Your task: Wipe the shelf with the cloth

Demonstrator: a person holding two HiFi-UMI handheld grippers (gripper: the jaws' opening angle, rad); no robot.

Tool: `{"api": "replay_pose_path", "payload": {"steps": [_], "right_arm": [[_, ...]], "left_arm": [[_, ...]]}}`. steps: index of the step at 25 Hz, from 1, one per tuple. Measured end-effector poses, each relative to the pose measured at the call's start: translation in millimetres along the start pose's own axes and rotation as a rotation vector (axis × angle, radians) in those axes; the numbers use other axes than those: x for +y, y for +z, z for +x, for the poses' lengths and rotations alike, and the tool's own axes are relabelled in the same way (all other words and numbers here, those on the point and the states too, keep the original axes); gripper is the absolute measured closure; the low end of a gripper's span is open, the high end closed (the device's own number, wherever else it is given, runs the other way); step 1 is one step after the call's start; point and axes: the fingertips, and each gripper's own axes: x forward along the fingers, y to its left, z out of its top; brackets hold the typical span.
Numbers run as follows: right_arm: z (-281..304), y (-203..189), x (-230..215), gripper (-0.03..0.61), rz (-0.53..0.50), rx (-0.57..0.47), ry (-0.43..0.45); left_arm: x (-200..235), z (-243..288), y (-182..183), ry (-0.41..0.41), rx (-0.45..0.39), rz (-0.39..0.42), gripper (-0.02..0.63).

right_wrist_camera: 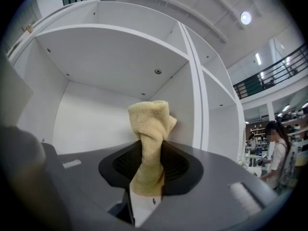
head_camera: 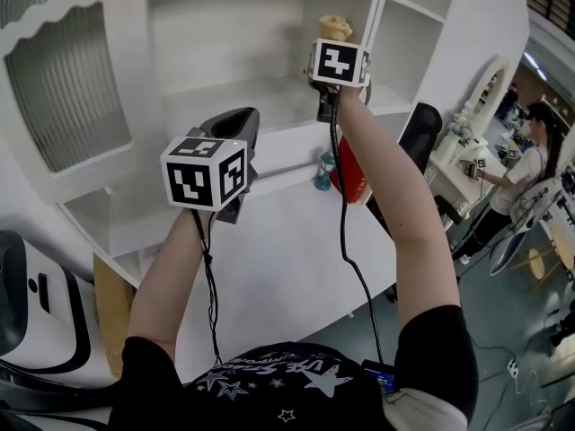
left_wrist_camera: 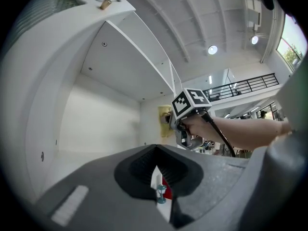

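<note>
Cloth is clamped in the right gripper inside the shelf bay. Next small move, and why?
Probably lower the right gripper until the cloth presses on the shelf board: the cloth appears held above it, near the divider, not visibly touching.

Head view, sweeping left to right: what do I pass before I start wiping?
Ribbed cabinet door → left claw, shut on nothing → right claw shut on the yellow cloth → black chair → person standing at the far right.
</note>
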Motion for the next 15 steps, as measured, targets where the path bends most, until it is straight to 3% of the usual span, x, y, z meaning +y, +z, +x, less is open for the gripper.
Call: {"api": "replay_pose_path", "payload": {"steps": [15], "right_arm": [[-39,-17,-34,0.44,-0.023,0.022,-0.065]], "left_arm": [[3,-9,-7,-0.006,0.001,-0.039,0.613]]}}
